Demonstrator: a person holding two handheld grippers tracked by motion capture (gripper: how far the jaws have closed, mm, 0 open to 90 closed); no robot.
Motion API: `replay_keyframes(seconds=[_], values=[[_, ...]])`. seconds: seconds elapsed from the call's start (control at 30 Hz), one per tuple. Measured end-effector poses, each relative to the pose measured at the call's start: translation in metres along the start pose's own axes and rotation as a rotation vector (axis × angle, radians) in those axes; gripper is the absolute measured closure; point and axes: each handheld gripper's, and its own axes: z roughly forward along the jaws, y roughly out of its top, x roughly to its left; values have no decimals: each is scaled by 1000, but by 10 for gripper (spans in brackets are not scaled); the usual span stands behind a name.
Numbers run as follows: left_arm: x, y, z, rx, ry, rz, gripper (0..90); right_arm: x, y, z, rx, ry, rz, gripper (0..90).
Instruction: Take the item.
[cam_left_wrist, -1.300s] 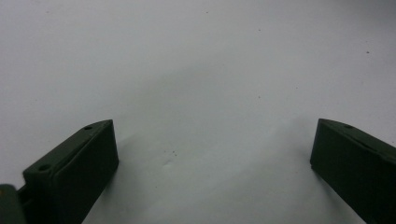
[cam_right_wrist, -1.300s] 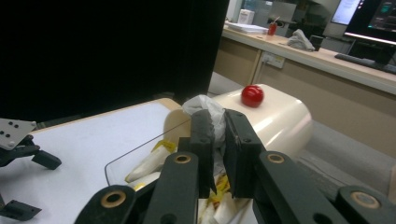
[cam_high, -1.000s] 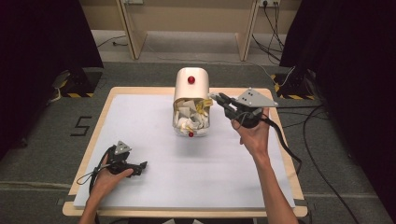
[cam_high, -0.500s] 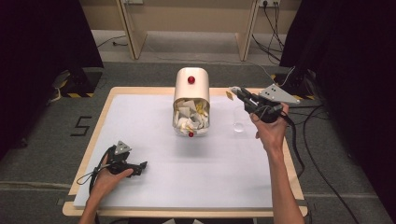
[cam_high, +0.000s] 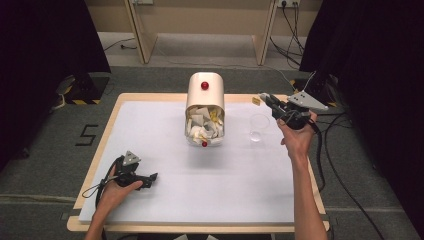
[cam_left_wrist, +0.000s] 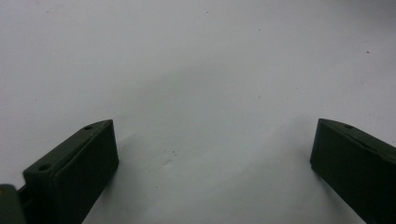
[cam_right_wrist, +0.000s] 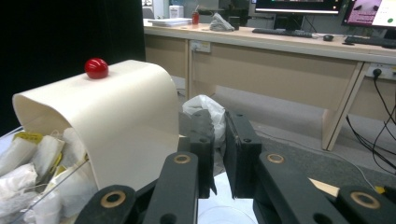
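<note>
White covering is stretching across the surface (cam_high: 165, 125), and a cream canister (cam_high: 204, 100) with a red knob (cam_high: 204, 85) is lying on its side near the far edge, its mouth facing the person. Packed inside it are white sachets (cam_high: 202, 126), some with yellow tags; the right gripper view is showing them crowding the canister (cam_right_wrist: 116, 121) mouth behind a clear lid (cam_right_wrist: 60, 186), something the overhead angle is only hinting at. A clear cup (cam_high: 259, 126) is standing upright just to the right of the canister, apparently empty. The right tongs (cam_high: 267, 98) are hovering above the far right corner of the surface, beyond the cup, and in their own view the right tongs (cam_right_wrist: 219, 154) are clenched on a scrap of white wrapper (cam_right_wrist: 205, 109). The left tongs (cam_high: 150, 178) are resting low near the front left, and their own view is showing the left tongs (cam_left_wrist: 212, 163) released wide over bare white. On the floor at left, a marking reading "5" (cam_high: 87, 135) is showing
</note>
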Motion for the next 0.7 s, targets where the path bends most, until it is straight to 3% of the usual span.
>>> replay_keyframes(seconds=[0.7], values=[[0,0,0,-1,0,0,0,-20,-25,15,69,-45,42,827]])
